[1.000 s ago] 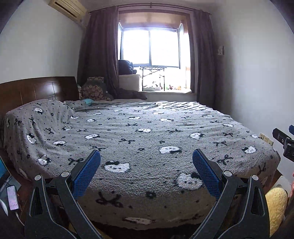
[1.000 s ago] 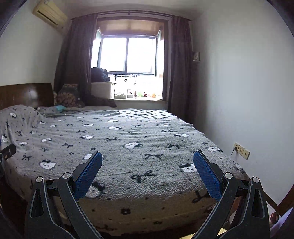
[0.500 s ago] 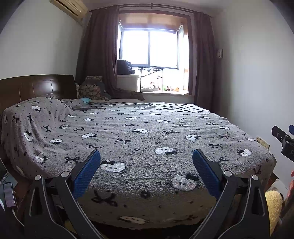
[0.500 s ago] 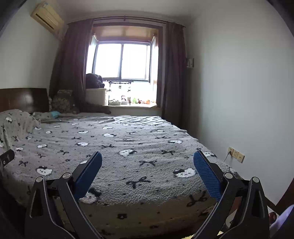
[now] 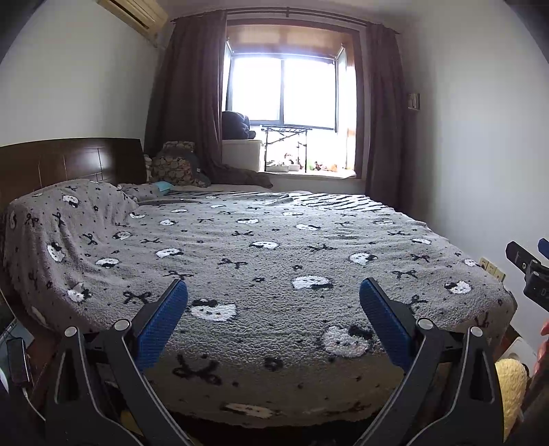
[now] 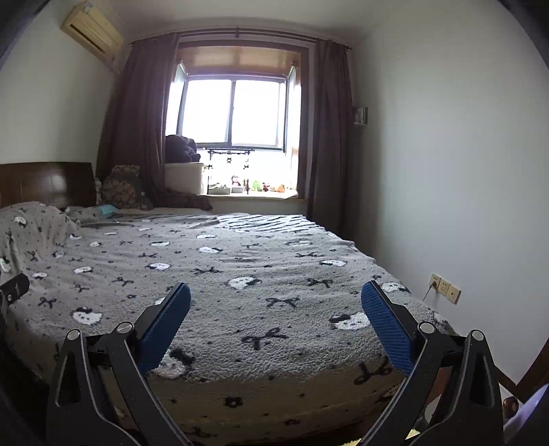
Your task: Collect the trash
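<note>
Daylight from the window (image 6: 233, 113) falls across a bedroom where a bed (image 5: 274, 260) under a grey fleece blanket printed with cats and bows fills most of both views. Compared with a second ago, both cameras sit lower and tilt upward: more ceiling and the air conditioner (image 6: 91, 32) show, and the bed's near edge sits lower in view. The left gripper (image 5: 272, 308) hangs in front of the bed's near edge, its blue-padded jaws spread wide with nothing between them. The right gripper (image 6: 274, 310) is likewise wide apart and empty; its tip shows at the right edge of the left wrist view. A phone (image 5: 17, 356) lies low at the left. No trash can be made out in either view.
</note>
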Demonstrator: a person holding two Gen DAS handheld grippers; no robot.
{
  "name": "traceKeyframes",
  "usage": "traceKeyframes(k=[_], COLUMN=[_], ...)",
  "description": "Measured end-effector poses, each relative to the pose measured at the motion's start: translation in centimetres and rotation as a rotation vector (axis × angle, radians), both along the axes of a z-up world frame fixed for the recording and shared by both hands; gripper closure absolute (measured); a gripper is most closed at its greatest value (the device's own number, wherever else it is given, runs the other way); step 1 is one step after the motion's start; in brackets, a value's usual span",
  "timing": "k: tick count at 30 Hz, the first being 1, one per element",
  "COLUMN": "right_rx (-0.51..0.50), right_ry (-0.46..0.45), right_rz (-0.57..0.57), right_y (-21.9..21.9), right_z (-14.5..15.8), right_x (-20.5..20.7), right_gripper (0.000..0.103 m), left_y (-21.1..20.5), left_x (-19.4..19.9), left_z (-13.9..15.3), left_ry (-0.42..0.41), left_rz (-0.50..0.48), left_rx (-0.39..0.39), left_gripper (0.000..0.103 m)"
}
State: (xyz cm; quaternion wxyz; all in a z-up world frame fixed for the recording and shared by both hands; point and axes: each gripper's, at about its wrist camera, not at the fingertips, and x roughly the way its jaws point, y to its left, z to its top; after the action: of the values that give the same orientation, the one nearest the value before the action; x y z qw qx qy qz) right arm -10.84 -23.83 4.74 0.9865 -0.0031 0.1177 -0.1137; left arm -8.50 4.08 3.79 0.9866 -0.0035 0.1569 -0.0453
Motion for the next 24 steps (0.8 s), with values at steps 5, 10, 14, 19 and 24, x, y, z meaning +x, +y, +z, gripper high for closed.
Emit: traceKeyframes(k=[5, 10, 14, 19, 24], right_rx=[0.008, 0.017, 0.024, 0.034, 0.041], right_ry=[-0.002, -0.011, -0.015, -0.018, -0.020], right_rz=[0.008, 0.021, 0.039, 0.064, 0.066], right_y=[0.05, 0.24, 0.44, 0.60, 0.70], right_z=[-0.06, 0.04, -0.01, -0.06, -0.06], right_x=[0.02, -0.08, -0.09, -0.10, -0.18], right_gripper=[0.003, 0.003, 0.003, 0.003, 0.003], left_y=[-0.19, -0.44, -0.67, -0.77, -0.88], left_x=[-0.05, -0.11, -0.17, -0.25, -0.29], left_z=[0.01, -0.05, -0.08, -0.09, -0.08], left_ry=[0.001, 0.002, 0.002, 0.002, 0.000], left_rz=[-0.013, -0.023, -0.031, -0.032, -0.032], left_rx=[0.003, 0.003, 0.006, 0.008, 0.011], left_gripper=[0.008, 0.008, 0.008, 0.008, 0.008])
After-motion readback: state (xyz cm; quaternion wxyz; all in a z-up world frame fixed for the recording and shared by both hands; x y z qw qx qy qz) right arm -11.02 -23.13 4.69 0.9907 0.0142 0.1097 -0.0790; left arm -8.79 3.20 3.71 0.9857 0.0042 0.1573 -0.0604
